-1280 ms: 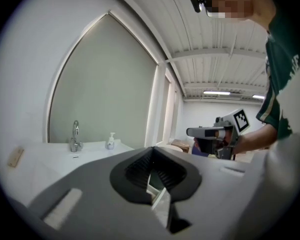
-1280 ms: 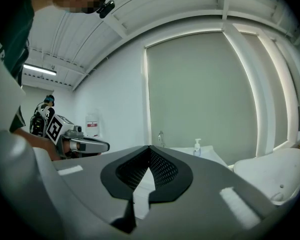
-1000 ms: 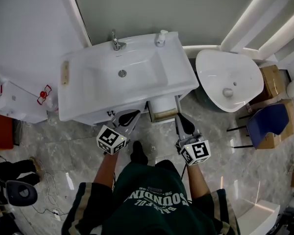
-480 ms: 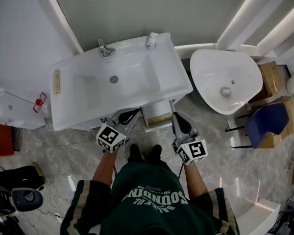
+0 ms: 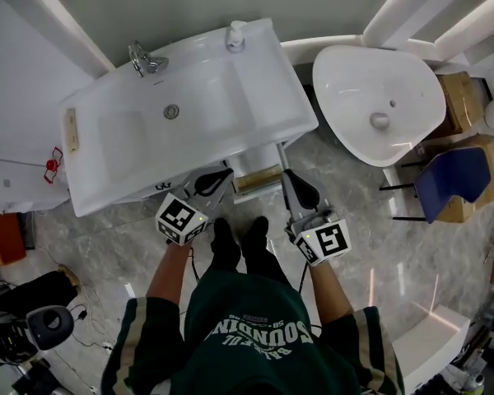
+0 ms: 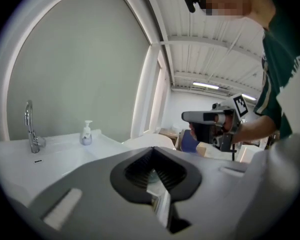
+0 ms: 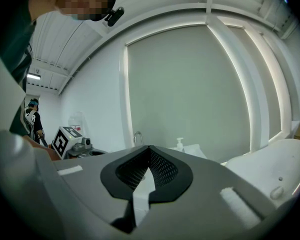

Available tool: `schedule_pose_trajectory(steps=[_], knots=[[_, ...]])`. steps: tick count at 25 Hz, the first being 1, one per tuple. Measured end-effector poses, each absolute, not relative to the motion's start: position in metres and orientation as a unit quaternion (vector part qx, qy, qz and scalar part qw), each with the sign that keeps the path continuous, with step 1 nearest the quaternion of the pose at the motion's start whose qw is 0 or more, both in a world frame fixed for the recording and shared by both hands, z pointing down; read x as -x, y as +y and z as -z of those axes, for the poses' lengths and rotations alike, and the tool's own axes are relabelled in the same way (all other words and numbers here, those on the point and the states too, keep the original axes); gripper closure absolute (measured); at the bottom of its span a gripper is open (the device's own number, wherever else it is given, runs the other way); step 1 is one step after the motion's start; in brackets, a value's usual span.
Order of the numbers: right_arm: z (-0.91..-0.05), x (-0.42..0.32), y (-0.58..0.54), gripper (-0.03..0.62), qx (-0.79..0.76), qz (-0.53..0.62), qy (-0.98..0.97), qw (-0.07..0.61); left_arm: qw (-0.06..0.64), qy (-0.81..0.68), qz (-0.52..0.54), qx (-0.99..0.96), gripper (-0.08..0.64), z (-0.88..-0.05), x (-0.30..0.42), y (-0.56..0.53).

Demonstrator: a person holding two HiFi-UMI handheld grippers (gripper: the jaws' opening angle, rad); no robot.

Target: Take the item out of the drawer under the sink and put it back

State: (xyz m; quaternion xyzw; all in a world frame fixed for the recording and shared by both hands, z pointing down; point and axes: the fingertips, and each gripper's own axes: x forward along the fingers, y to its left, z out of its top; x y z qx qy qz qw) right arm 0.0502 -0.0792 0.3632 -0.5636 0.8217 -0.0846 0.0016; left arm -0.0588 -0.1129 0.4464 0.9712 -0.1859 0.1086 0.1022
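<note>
The person is standing in front of the sink (image 5: 181,122) and is holding one gripper in each hand. The left gripper (image 6: 152,151) is holding its jaws clenched: the tips are touching each other and nothing is sitting between them. The right gripper (image 7: 149,149) is showing the same, its jaws pressed together at the tips and grasping nothing.

The drawer (image 5: 259,179) is standing pulled out from under the sink. It is lying between the two pairs of jaws, just right of the left jaws and just left of the right ones. Its tan inside is showing, but I cannot make out the item in it.

Beyond the left jaws, the faucet (image 6: 31,129) is rising far to the left and the soap bottle (image 6: 86,133) is standing closer to the tips, both on the back of the sink. Right of the left jaws, the right gripper is hovering, well apart from them. Far right of the right jaws, a white tub (image 5: 379,97) is standing.
</note>
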Motion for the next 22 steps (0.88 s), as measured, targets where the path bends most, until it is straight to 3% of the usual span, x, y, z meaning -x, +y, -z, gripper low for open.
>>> schedule_pose_trajectory(steps=[6, 15, 22], knots=[[-0.422, -0.070, -0.073, 0.591, 0.570, 0.121, 0.813, -0.017, 0.126, -0.155, -0.151, -0.968, 0.515, -0.511, 0.035, -0.110], [-0.484, -0.097, -0.065, 0.591, 0.583, 0.164, 0.795, -0.032, 0.094, -0.079, -0.243, -0.962, 0.515, -0.582, -0.024, -0.090], [-0.517, -0.111, -0.056, 0.591, 0.590, 0.194, 0.783, -0.033, 0.125, -0.064, -0.316, -0.938, 0.503, -0.667, -0.046, -0.084]])
